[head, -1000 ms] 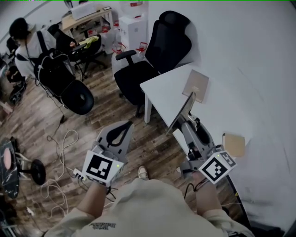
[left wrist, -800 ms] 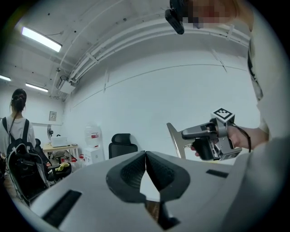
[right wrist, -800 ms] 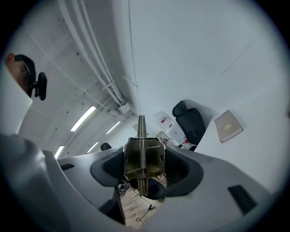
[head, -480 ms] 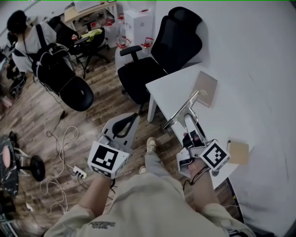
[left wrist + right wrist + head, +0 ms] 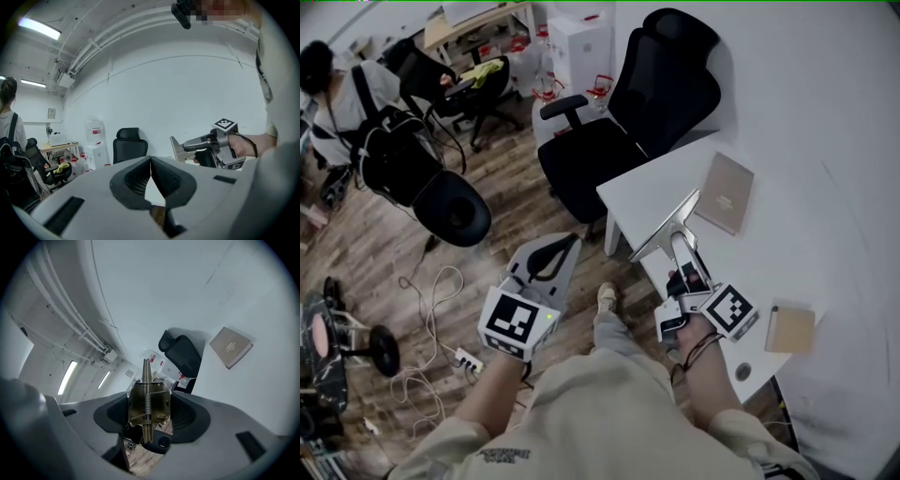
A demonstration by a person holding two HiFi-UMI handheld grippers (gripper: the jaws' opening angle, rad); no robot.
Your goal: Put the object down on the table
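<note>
Head view with both claw views: the right claw point(image 5: 679, 246) grips a metal clip point(image 5: 667, 225), its jaws standing wide and pressing on the two sides of the clip's brass-coloured body. In the right claw view the body fills the gap between the jaws, a coil spring runs down its middle, and a thin flat plate stands edge-on above and below it. From the head view the plate reaches forward beyond the claw tips as a long pale strip, tilted on its edge, and lies over the near left edge of the white bench point(image 5: 769, 246). Whether the plate touches the bench top cannot be told. The right hand point(image 5: 698, 349) holds this claw over the bench's near corner. On the bench a brown book point(image 5: 725, 192) lies flat just beyond the tip of the clip, apart from it, and a small tan pad point(image 5: 790, 328) lies to the right of the claw's marker cube. The left claw point(image 5: 562, 246) is held over the wooden floor point(image 5: 516, 202), well left of the bench. Its jaws meet at their tips and hold nothing, as the left claw view confirms. A black office chair point(image 5: 637, 103) stands at the bench's far left corner. White cables point(image 5: 427, 291) trail across the floor to the left, and a person point(image 5: 337, 89) sits in the upper left corner of the head view.
</note>
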